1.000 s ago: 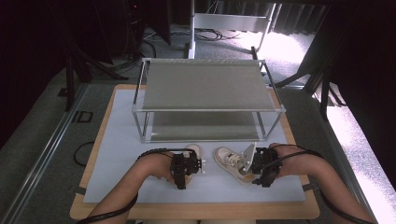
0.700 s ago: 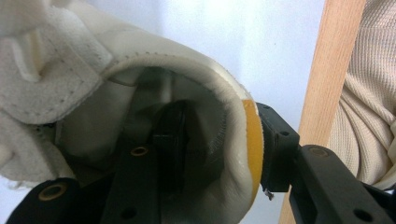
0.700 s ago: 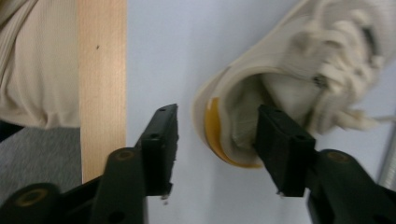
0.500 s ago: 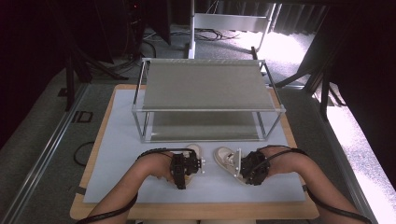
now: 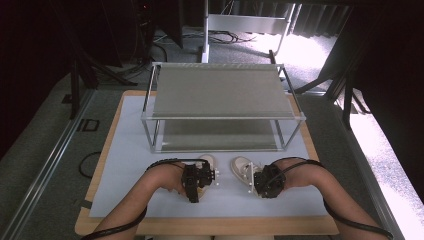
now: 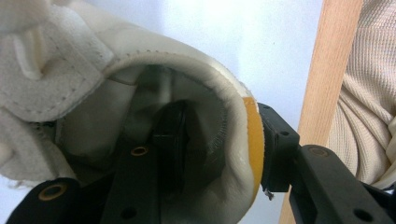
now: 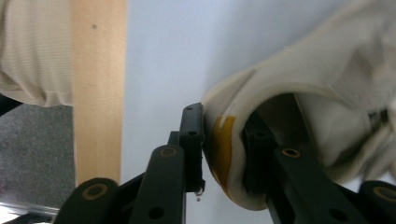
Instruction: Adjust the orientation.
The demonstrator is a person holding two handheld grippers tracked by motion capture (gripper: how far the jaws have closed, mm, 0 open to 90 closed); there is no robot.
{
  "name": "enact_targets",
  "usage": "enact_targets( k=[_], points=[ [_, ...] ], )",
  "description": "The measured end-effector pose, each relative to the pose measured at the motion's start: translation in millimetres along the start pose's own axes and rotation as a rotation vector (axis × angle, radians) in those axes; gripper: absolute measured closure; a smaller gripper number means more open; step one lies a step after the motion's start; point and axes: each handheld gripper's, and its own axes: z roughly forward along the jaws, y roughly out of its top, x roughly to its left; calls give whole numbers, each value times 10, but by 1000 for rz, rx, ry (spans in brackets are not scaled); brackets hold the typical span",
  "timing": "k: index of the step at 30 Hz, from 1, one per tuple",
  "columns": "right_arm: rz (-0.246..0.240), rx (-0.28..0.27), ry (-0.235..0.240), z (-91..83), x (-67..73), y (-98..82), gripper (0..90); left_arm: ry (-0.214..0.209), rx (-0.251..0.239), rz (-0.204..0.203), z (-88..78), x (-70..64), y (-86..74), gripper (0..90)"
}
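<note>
Black fingers (image 6: 275, 149) of the left gripper (image 5: 196, 179) are clamped on the heel of a cream-white shoe (image 6: 116, 93): one finger sits inside the opening against the lining, the other presses the orange heel tab from outside. The right gripper (image 5: 265, 182) does the same to the second shoe (image 7: 327, 93), one of its fingers (image 7: 191, 135) outside the orange-marked heel wall and the other inside the collar, the wall pinched between them. So both sets of fingers are closed on shoe heels, one shoe each.

In the high view the left shoe (image 5: 207, 162) and the right shoe (image 5: 242, 167) lie side by side on the white mat (image 5: 125, 165) at the near part of the table (image 5: 95, 200), toes pointing away from the person and toward the two-tier metal rack (image 5: 222, 95), which stands a little beyond them with both shelves bare. The person's forearms come in from the near edge, and a beige ribbed sleeve (image 6: 364, 93) shows past the wooden table edge.

The step in hand looks like the grasp itself, just secured, with the shoes not yet lifted. The next move probably calls for raising both shoes together, keeping the heels from slipping, since the toes will hang heavy, then carrying them forward and lining them up with a shelf of the rack without catching its front rail.
</note>
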Motion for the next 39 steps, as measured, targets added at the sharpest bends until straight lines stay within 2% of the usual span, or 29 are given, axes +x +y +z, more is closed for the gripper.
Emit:
enact_targets(
  k=[3, 5, 6, 8, 9, 10, 12, 15, 16, 20, 22, 24, 26, 27, 30, 31, 32, 34, 35, 36, 39],
  points=[
    [54, -3, -5, -21, -22, -45, 754, 0, 2, 1, -1, 0, 1, 582],
    [62, -12, -18, -28, -28, -66, 755, 1, 4, 3, -1, 0, 1, 582],
    [92, -27, -23, -56, -37, -125, 755, -1, 4, 2, -2, 0, 0, 589],
    [101, -33, -26, -64, -40, -146, 755, -2, 3, 3, -2, 0, -3, 590],
    [133, -42, -27, -82, -41, -202, 755, 0, 1, 6, -3, -4, -3, 590],
    [133, -42, -27, -82, -41, -202, 755, 0, 1, 6, -3, -4, -3, 595],
    [172, -49, -29, -76, -36, -263, 754, 8, -3, 12, -5, -13, -3, 595],
    [187, -59, -23, -48, -12, -287, 745, 9, -7, 14, -10, -24, -5, 604],
    [195, -80, -2, -40, -7, -290, 740, 9, -7, 14, -10, -24, -5, 618],
    [196, -96, 11, -15, 2, -258, 711, 7, -12, 18, -18, -35, 3, 635],
    [177, -110, 4, -30, 15, -240, 615, 4, -15, 16, -22, -35, 4, 640],
    [158, -104, 6, -66, 21, -244, 594, 4, -19, 16, -38, -35, 6, 641],
    [157, -94, -5, -73, 21, -247, 600, 8, -19, 18, -43, -39, 3, 641],
    [152, -53, -16, -63, 18, -259, 607, 7, -19, 18, -43, -39, -6, 641],
    [132, -29, -16, -18, 5, -265, 633, -1, -24, 11, -39, -27, -18, 641],
    [132, -29, -16, -18, 5, -265, 633, -4, -28, 9, -34, -25, -21, 641],
    [110, -29, -11, -14, 2, -254, 654, -7, -24, 12, -21, -18, -17, 642],
    [110, -31, -3, -16, 1, -251, 667, -10, -23, 14, -15, -18, -12, 650],
    [116, -45, 25, -22, -7, -251, 693, -10, -23, 14, -12, -19, -9, 653],
    [114, -83, 53, -40, -4, -249, 717, -10, -22, 13, -11, -19, -8, 653],
    [130, -98, 54, -52, -10, -239, 719, -12, -21, 15, -14, -14, -8, 653]
  ],
)
